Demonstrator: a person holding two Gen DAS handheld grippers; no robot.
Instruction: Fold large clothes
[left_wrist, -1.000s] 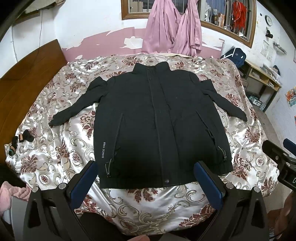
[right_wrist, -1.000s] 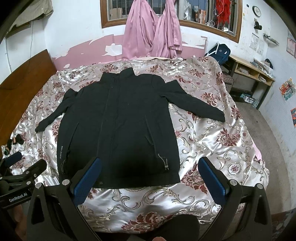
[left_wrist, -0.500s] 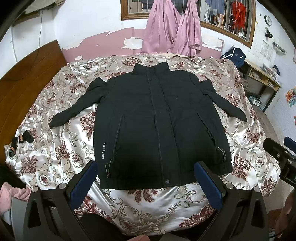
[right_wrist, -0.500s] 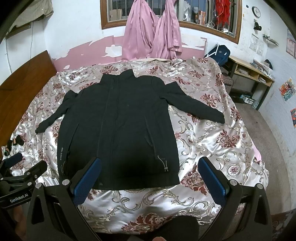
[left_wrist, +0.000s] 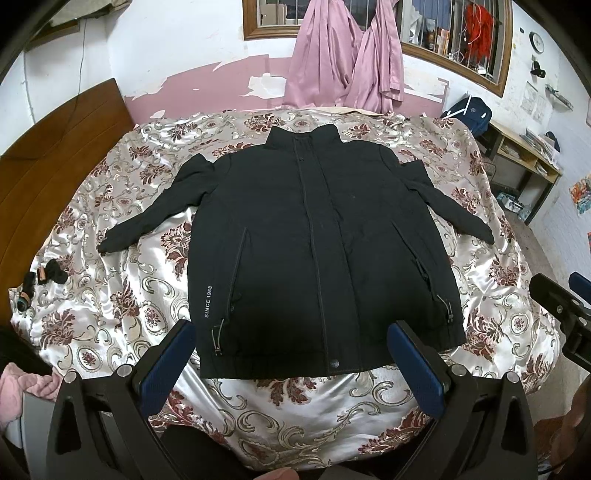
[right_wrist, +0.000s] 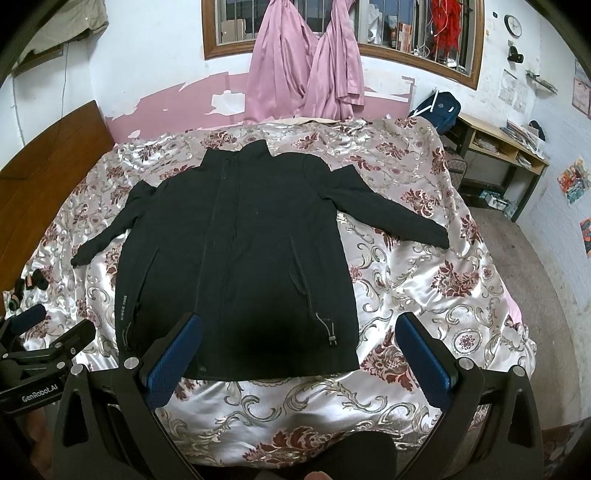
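Left gripper (left_wrist: 291, 354) jaws spread wide, holding nothing, hovering above near hem of black jacket (left_wrist: 314, 251); right gripper (right_wrist: 299, 350) likewise wide open and empty, over jacket's near right corner. We see jacket lying flat, front up, zipped, collar at far end, both sleeves angled outward, in middle of floral satin bedspread (left_wrist: 295, 413). Small dark items (left_wrist: 51, 275) sit at bedspread's left edge, well apart from jacket. Pink curtains (right_wrist: 299, 74) hang on far wall

Left view: jacket (left_wrist: 317, 251) sits a touch lower in frame than a second ago — slight camera drift. Right view: likewise, marginal shift only.
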